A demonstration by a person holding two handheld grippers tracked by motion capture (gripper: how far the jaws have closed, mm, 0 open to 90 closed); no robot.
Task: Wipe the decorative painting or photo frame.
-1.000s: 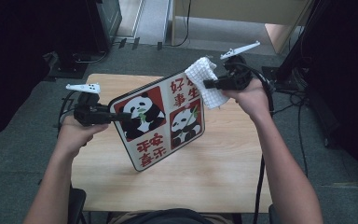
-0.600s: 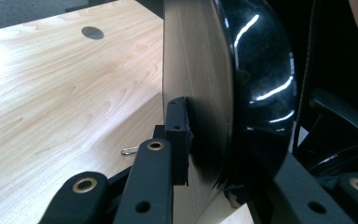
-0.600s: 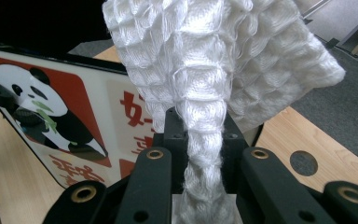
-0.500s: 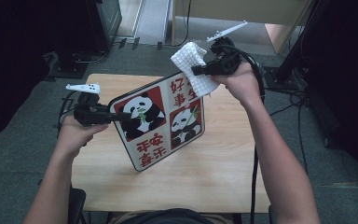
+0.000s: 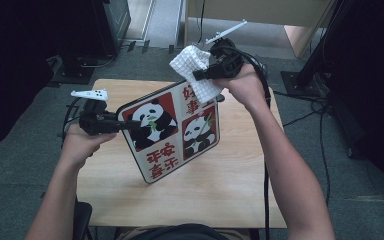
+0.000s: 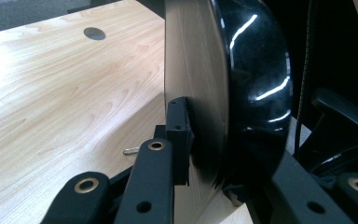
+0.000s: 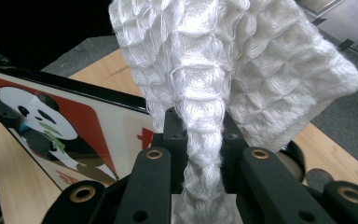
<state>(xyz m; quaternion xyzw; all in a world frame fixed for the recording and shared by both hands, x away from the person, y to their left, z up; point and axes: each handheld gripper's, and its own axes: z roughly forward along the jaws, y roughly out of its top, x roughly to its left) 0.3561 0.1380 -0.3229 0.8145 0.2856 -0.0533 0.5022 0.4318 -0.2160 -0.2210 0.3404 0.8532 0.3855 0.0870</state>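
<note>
**Panda tray and white cloth held up over the table**

Over the wooden table (image 5: 220, 195) we hold two things up in the air. Our left gripper (image 5: 122, 125) is clamped tight on the edge of the tray (image 5: 172, 132). The tray is tilted, with its picture side turned up toward the high camera. One low corner points down at the table near us, and we cannot tell if it touches the wood. On the tray we see two pandas, one on a red patch and one on a white patch, and red signs around them. There is nothing lying in the tray.

In the left gripper view we look along the tray's edge (image 6: 200, 93). One jaw pad presses on its wooden-looking side. The other side is black and shiny, and the other jaw sits behind it. The table (image 6: 51, 93) lies below, with a round hole near its far end and a small paper clip (image 6: 130, 150) on it.

Our right gripper (image 5: 200, 75) is squeezed shut on the cloth (image 5: 190, 67). The cloth is white with a bumpy square pattern. It sits above the far top corner of the tray, and its lower end hangs right at the tray's rim. In the right gripper view the cloth (image 7: 223, 70) is pinched into a thin bunch between the two jaws and spreads out wide above them. The tray (image 7: 65, 126) shows low on the left there, below the cloth.
</note>
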